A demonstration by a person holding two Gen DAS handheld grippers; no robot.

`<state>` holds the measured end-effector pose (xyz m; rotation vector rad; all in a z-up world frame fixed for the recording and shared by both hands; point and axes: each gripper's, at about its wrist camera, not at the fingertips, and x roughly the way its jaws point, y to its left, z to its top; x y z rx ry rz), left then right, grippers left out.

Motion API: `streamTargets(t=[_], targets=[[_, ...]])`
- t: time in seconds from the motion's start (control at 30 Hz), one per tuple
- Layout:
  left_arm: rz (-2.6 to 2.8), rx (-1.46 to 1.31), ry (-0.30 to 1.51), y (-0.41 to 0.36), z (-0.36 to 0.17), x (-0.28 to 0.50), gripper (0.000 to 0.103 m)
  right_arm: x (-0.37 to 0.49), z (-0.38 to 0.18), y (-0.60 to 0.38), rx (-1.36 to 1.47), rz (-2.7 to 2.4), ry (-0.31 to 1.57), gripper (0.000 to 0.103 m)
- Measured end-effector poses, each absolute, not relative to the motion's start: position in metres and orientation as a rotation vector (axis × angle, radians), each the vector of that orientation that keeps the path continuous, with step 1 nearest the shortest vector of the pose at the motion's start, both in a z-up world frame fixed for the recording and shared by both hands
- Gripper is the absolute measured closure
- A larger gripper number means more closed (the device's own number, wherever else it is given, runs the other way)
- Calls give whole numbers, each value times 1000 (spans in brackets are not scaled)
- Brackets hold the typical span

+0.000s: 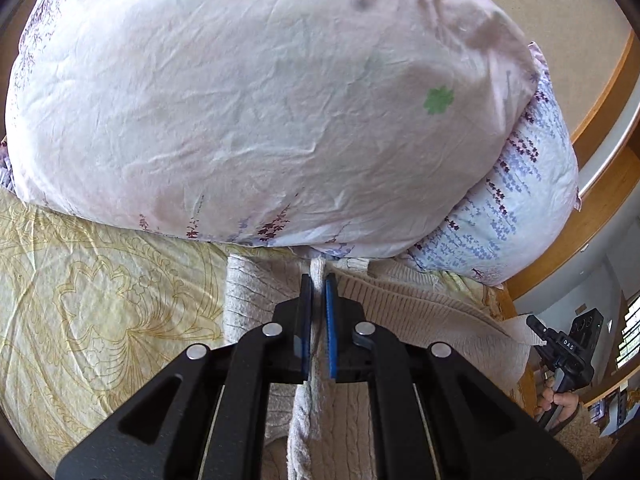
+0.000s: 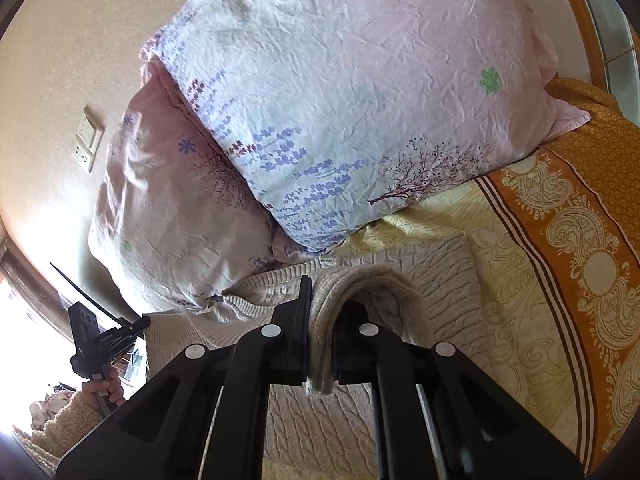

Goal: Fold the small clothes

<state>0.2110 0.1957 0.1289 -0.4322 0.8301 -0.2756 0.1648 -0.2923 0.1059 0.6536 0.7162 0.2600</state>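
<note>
Knit sweater (image 1: 256, 300) spread on bed sheet (image 1: 100, 300) below pillows (image 1: 260, 100); pinched at two edges, left gripper (image 1: 319, 292) and right gripper (image 2: 320, 300) both clamped shut on fabric, presumably for carrying a fold over.

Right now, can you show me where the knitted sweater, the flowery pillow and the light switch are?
knitted sweater (image 2: 440, 280), right wrist view, ribbed body by the fold.
flowery pillow (image 1: 240, 100), left wrist view, middle of its pink face.
light switch (image 2: 89, 142), right wrist view, plate's centre.
</note>
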Motion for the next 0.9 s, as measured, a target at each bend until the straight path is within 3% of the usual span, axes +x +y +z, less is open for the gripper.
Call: streamTargets(t=[0.17, 0.37, 0.53, 0.9], targets=[[-224, -427, 904, 192, 100, 231, 97, 188, 60, -301, 775, 153, 860, 95], [-229, -445, 858, 193, 106, 241, 97, 193, 75, -307, 803, 173, 771, 95], [-190, -421, 928, 189, 86, 256, 97, 209, 41, -314, 892, 95, 892, 95], [-182, -449, 946, 188, 71, 269, 97, 213, 32, -328, 1112, 92, 902, 92]])
